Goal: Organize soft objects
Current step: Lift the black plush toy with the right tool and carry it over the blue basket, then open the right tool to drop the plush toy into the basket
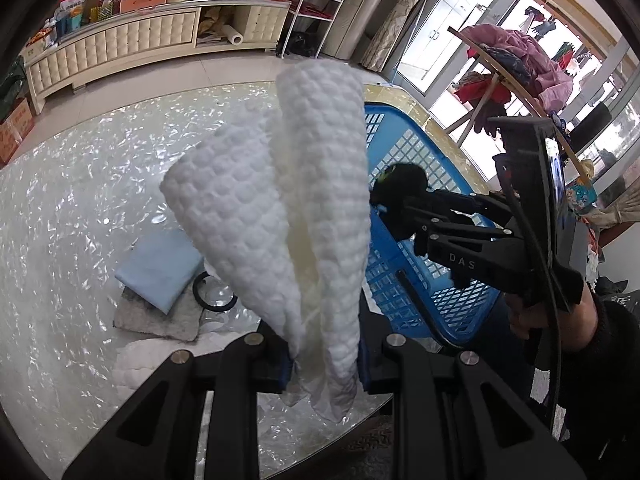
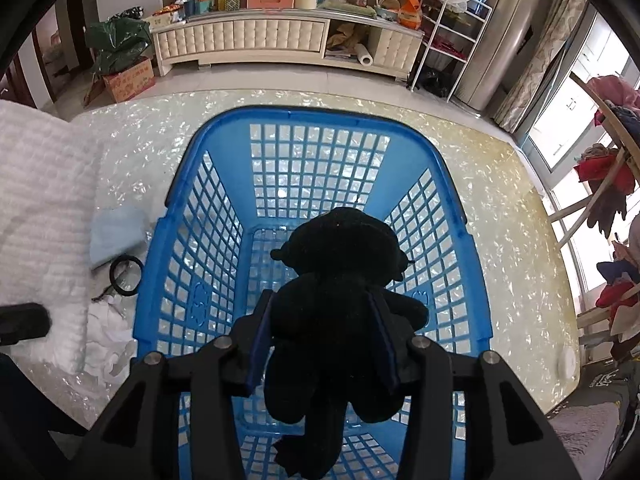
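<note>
Lowering the black plush toy (image 2: 340,304) into the blue basket (image 2: 464,240), I am keeping the right gripper (image 2: 324,344) over the middle of the basket floor, its fingers pressing on the toy's body. The toy is hanging inside the rim, not yet resting on the mesh bottom. I am judging that parting the fingers only once its legs are touching down will stop it tumbling against a wall. My left gripper (image 1: 324,364), fingers clamped on the white quilted cloth (image 1: 280,208), is waiting over the tabletop's near edge, just beside the basket.
</note>
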Action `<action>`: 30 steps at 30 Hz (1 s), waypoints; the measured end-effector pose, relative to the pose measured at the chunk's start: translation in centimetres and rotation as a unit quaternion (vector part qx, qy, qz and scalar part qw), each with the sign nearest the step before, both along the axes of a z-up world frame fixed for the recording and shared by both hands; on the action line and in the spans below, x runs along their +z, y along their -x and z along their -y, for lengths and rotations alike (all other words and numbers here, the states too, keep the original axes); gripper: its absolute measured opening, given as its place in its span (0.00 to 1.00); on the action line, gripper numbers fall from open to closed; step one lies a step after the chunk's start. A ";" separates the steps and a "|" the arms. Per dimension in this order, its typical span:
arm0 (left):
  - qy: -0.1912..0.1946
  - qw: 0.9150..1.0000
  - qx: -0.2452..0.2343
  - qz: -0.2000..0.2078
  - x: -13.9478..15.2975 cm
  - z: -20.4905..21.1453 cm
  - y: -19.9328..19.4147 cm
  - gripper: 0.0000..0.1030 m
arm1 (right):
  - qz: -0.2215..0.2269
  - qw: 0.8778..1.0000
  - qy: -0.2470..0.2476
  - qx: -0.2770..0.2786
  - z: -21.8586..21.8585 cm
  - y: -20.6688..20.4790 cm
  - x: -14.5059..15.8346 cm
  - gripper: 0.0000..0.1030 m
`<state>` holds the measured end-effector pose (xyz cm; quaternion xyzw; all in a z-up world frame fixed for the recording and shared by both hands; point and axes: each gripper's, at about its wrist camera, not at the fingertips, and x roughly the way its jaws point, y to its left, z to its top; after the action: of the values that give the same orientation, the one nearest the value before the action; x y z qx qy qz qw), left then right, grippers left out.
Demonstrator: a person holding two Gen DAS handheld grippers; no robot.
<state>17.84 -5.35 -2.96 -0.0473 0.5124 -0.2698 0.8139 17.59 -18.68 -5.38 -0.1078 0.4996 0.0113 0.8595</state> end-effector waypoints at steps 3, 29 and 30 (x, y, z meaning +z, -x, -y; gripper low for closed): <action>-0.001 1.000 0.000 0.000 0.0 -0.1 0.1 0.22 | -0.003 1.000 0.001 -0.005 0.2 0.1 0.1 0.61; -0.013 0.999 -0.004 0.051 2.4 1.3 2.6 0.22 | 0.075 0.997 -0.032 0.003 -0.2 6.5 6.6 0.99; -0.014 0.998 -0.005 0.053 2.5 1.6 2.6 0.22 | 0.079 0.996 -0.035 0.000 0.0 6.7 6.8 0.99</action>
<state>15.21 -6.99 -0.44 -0.0184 0.4726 -0.2690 0.8390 10.89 -18.73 1.43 -0.0784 0.4292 0.0198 0.8996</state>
